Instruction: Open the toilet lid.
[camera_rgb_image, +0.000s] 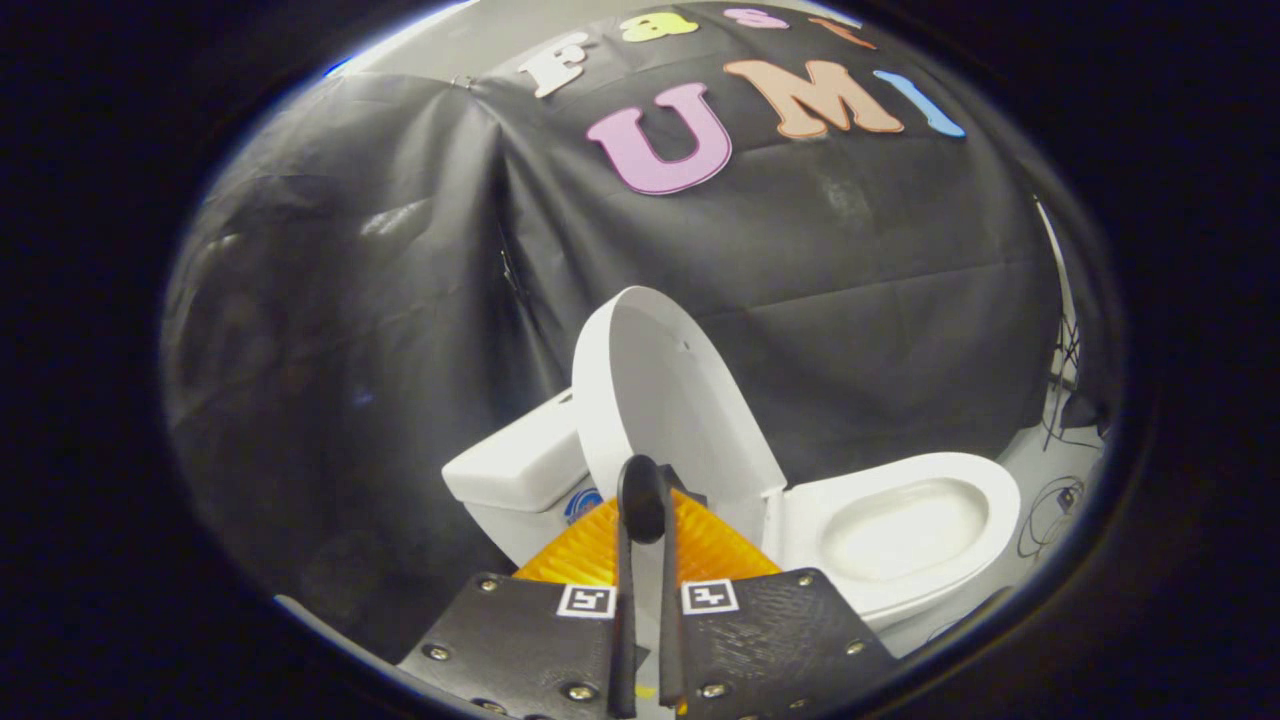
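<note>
Gripper (645, 500) low in centre frame, two dark textured plates studded with brass screws, a square black-and-white marker on each, narrow fingers drawn together, ribbed orange panels fanning behind.

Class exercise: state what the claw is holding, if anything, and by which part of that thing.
The claw is closed on the near edge of the raised toilet lid, its fingers nearly together, apparently pinching the rim.

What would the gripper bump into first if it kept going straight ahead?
Probably the raised toilet lid. The gripper has its fingers nearly together, and their tips overlap the lid's lower part, though contact is unclear. The tank sits beside it.
</note>
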